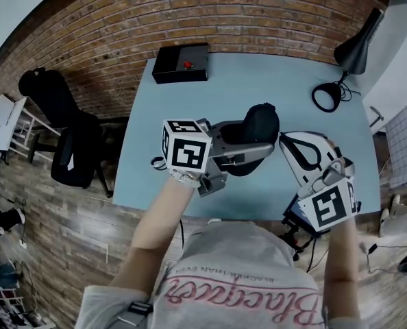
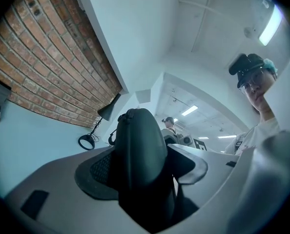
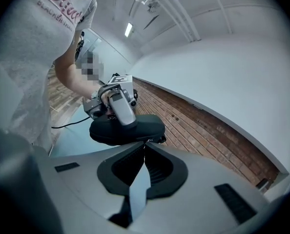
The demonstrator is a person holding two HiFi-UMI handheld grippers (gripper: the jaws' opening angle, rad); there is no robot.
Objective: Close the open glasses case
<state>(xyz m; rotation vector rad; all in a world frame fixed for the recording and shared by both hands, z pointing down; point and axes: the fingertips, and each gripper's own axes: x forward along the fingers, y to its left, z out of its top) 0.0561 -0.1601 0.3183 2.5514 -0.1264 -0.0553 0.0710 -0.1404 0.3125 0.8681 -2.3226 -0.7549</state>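
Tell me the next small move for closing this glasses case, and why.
Probably keep the left claw clamped across the glasses case and ease the right claw toward the small tab at the case's near edge. The right claw's jaws are together with nothing between them, tips right by that tab, and the case's halves already look nearly shut.

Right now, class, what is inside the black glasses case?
Nothing inside shows. The glasses case looks closed, so its shell hides any contents. The left gripper clamps its outside.
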